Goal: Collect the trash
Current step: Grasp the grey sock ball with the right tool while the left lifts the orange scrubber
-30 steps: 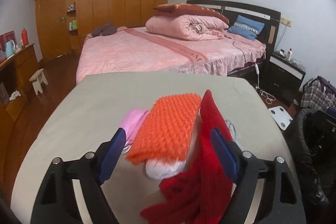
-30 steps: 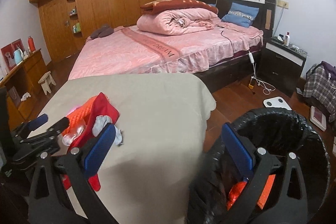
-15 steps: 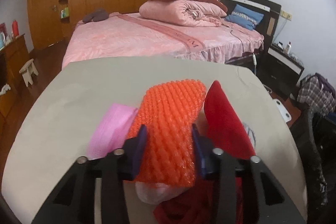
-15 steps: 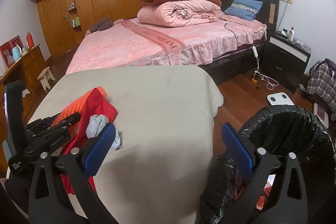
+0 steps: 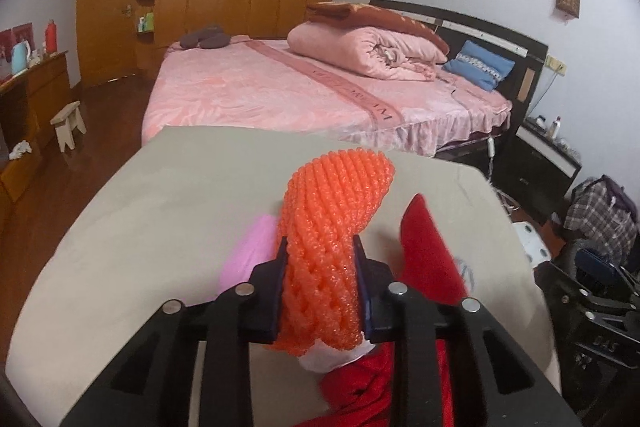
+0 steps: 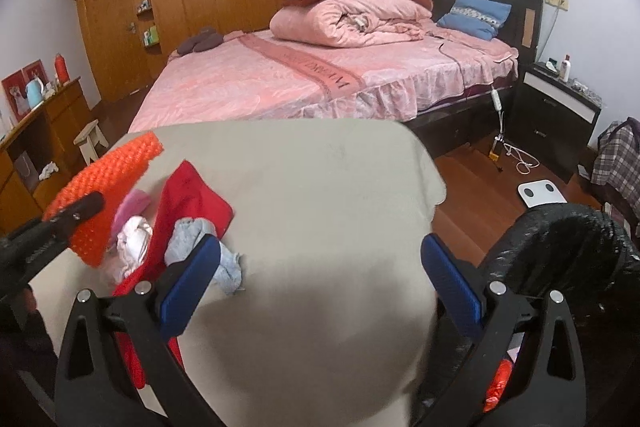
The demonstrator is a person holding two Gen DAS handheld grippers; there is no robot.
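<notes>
Two tongs: left tongs (image 5: 320,267) clamp orange foam net (image 5: 332,219); right tongs (image 6: 320,275) gape wide.

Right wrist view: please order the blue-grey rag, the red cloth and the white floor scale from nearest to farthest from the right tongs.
1. blue-grey rag: beside the left finger of the right tongs.
2. red cloth: behind it, left.
3. white floor scale: far right, on the floor.

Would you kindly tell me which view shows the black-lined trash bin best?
The right wrist view: the trash bin shows its curved black rim and some orange inside. The left wrist view catches only a dark sliver at its right edge.
</notes>
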